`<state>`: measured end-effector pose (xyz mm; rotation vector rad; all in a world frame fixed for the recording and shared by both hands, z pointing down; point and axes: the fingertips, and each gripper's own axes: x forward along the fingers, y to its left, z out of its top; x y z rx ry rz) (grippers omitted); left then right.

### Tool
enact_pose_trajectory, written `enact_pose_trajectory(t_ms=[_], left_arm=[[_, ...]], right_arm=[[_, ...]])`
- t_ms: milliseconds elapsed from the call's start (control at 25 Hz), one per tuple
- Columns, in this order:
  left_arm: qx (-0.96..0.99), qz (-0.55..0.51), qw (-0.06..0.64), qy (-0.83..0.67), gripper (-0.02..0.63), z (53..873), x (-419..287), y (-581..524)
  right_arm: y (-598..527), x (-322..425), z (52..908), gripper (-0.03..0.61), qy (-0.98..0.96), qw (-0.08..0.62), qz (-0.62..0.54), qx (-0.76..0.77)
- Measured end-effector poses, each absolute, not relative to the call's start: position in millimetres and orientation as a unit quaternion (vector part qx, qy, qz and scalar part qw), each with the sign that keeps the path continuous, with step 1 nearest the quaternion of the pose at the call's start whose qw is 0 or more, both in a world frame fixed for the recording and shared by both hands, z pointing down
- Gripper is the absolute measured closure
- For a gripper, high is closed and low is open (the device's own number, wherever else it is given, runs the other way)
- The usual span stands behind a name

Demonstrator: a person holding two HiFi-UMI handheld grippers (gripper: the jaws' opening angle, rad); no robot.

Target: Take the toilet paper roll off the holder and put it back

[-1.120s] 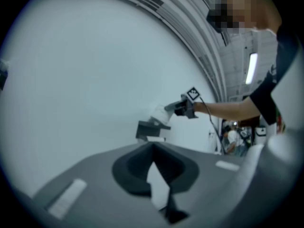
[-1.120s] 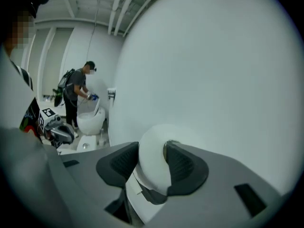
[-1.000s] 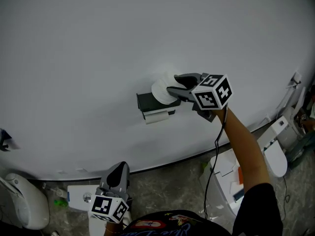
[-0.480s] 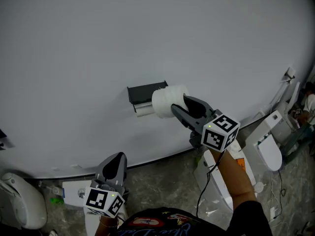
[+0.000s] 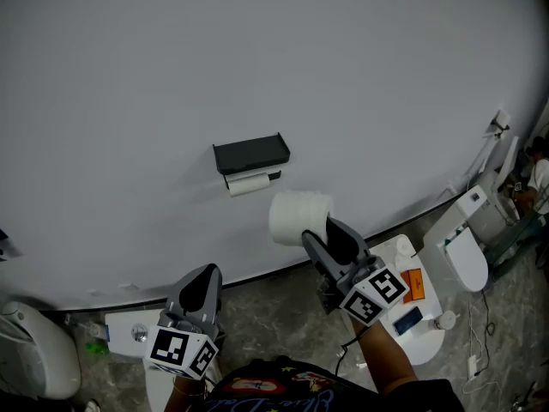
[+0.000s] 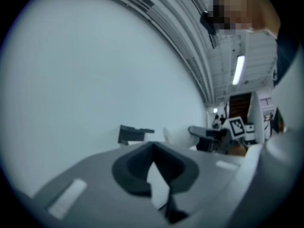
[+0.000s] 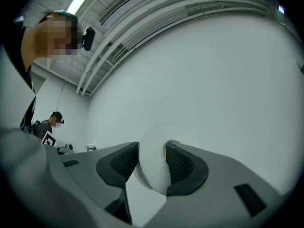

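The white toilet paper roll (image 5: pixel 293 216) hangs in the air below and right of the black wall holder (image 5: pixel 251 154), clear of it. My right gripper (image 5: pixel 324 234) is shut on the roll, one jaw on each side of its wall. In the right gripper view the roll (image 7: pixel 151 170) fills the gap of the right gripper (image 7: pixel 152 161). A short white bar (image 5: pixel 249 184) shows under the holder's shelf. My left gripper (image 5: pixel 202 291) stays low near the floor, shut and holding nothing. The left gripper view shows the holder (image 6: pixel 134 133) and the roll (image 6: pixel 172 137) ahead.
A plain white wall (image 5: pixel 257 50) fills most of the view. White toilets stand at the right (image 5: pixel 467 260) and below my right arm (image 5: pixel 410 312). Another white fixture (image 5: pixel 34 359) sits at the lower left on the grey stone floor (image 5: pixel 274 316).
My right gripper has drawn the roll off the holder and carried it down and to the right, away from the wall. The left gripper has barely moved.
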<state>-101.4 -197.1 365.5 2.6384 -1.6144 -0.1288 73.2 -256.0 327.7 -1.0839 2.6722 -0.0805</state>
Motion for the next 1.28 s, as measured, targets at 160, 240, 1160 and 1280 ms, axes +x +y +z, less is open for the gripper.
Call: enact_pose_trajectory(t_ms=[160,240,1160,1280], left_arm=[[0.851,-0.034,0.023,-0.523,0.615,367.2,-99.3,-196.0],[0.853,-0.029,0.017,-0.521,0.615,366.1,-97.5,-196.4],[0.853,-0.031,0.026,-0.521,0.615,369.1,-106.9,-195.7],[0.853,-0.031,0.026,-0.52,0.615,368.9,-107.9,-192.8]], right_arm=[[-232.1,70.1,346.0,0.39,0.912,0.145,-0.046,-0.38],[-226.9,69.9,352.4,0.39,0.91,0.151,-0.059,-0.381],[-222.0,68.9,366.4,0.39,0.908,0.146,-0.075,-0.386],[-223.9,69.0,363.4,0.39,0.907,0.145,-0.072,-0.388]])
